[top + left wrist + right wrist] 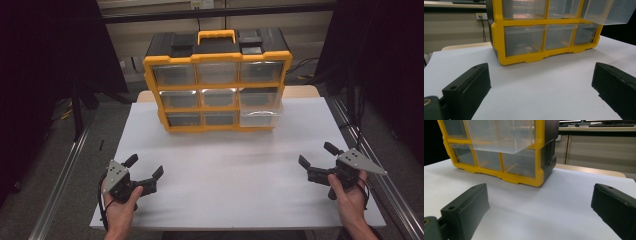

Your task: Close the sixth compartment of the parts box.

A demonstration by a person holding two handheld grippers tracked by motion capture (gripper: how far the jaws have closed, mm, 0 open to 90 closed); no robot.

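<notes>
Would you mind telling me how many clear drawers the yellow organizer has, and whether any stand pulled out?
9, in three rows of three in the organizer. Eight sit flush; the middle-row right drawer is pulled out over the table.

Dim room, white table (pixel 225 165), beige cabinets (pixel 596 150)

Your table (pixel 225 165) carries a white surface. One item stands directly on it: a yellow-and-black drawer cabinet (pixel 218 82) at the far edge, its middle right-hand drawer (pixel 260 116) pulled partly out.
</notes>
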